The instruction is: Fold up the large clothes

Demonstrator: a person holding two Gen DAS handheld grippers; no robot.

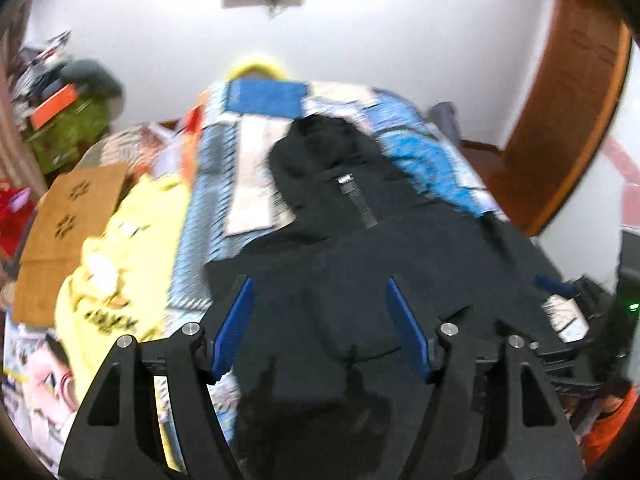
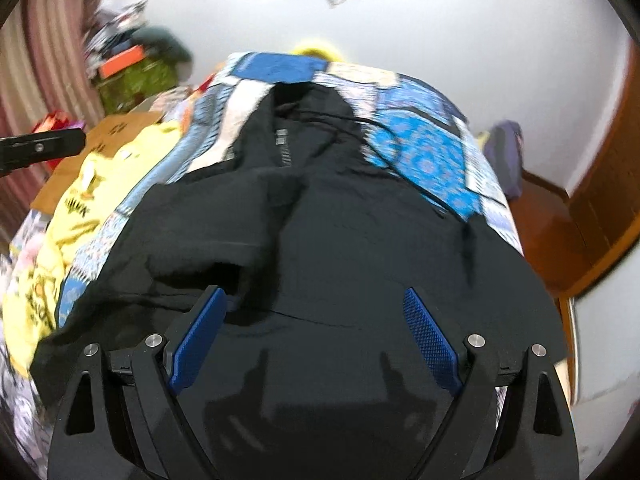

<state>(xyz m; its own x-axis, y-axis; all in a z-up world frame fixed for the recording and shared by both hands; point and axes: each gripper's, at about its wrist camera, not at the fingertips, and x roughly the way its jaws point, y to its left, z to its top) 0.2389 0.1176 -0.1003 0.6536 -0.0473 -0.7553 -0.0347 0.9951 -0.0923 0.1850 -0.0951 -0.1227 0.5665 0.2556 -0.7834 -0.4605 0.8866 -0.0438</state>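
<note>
A large black garment [image 1: 340,248] with a short zip [image 1: 356,200] at its neck lies spread on a bed. My left gripper [image 1: 318,282] hovers over its near part, blue pads [image 1: 236,320] wide apart and nothing between them. The right wrist view shows the same black garment [image 2: 340,220], zip [image 2: 283,148] far up, with a fold of cloth [image 2: 208,240] lying across its left side. Over it my right gripper [image 2: 313,291] stands open and empty. Part of the right gripper [image 1: 560,292] shows at the left wrist view's right edge.
A blue patchwork quilt [image 1: 424,156] covers the bed. A yellow garment [image 1: 116,248] and a cardboard sheet [image 1: 68,216] lie along the left side, with cluttered boxes [image 1: 68,132] behind. Wooden furniture [image 1: 568,120] stands at the right. An orange sleeve [image 1: 612,420] shows bottom right.
</note>
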